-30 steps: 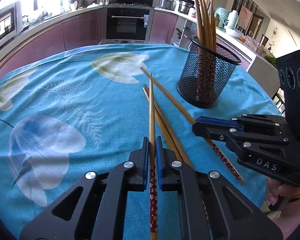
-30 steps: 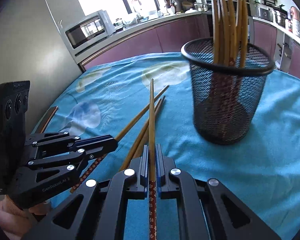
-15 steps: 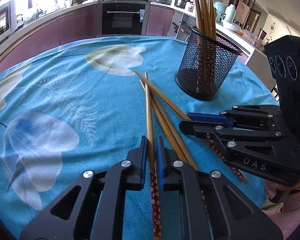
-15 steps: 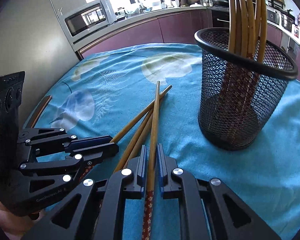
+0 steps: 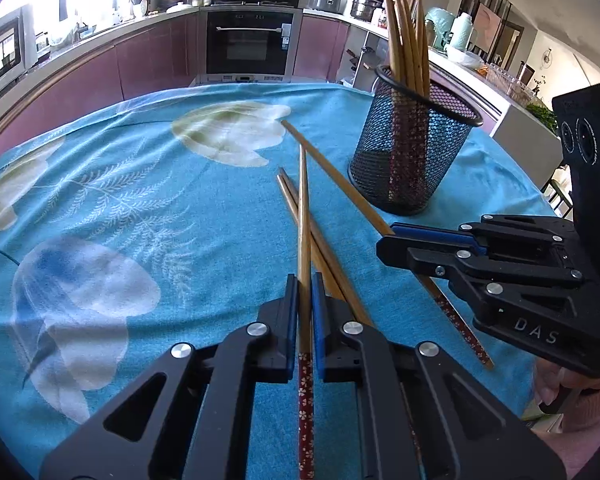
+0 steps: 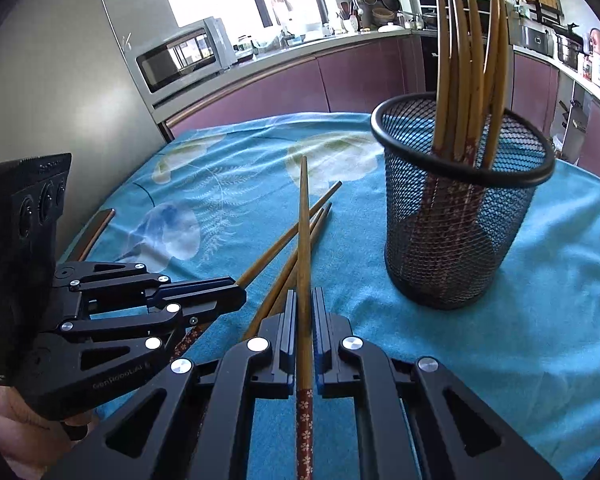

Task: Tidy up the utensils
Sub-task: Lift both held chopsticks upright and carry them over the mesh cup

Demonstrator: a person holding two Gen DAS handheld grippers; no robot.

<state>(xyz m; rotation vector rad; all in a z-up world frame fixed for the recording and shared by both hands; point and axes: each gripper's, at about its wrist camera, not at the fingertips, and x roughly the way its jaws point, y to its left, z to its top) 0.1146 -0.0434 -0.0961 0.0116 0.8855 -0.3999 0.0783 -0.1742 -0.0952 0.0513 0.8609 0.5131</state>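
My left gripper (image 5: pixel 304 280) is shut on a wooden chopstick (image 5: pixel 304 220) whose red flowered end runs back between the jaws. My right gripper (image 6: pixel 304 294) is shut on a second chopstick (image 6: pixel 303 232) in the same way. In the left wrist view the right gripper (image 5: pixel 392 240) sits to the right, over a long chopstick (image 5: pixel 332 168). In the right wrist view the left gripper (image 6: pixel 236 290) is at the left. Two loose chopsticks (image 5: pixel 332 264) lie on the blue cloth between the grippers. A black mesh holder (image 6: pixel 500 248), also in the left wrist view (image 5: pixel 440 152), stands upright with several chopsticks in it.
The table wears a blue flowered cloth (image 5: pixel 140 200); its far edge faces purple kitchen cabinets and an oven (image 5: pixel 252 44). A grey fridge (image 6: pixel 80 80) and a microwave (image 6: pixel 180 56) stand to the left. A chair back (image 6: pixel 96 228) shows at the table's left edge. A hand (image 5: pixel 560 392) holds the right gripper.
Both grippers stay shut on their chopsticks. The views wobbled slightly half a second ago and have settled back; the holder and the loose chopsticks have not moved.
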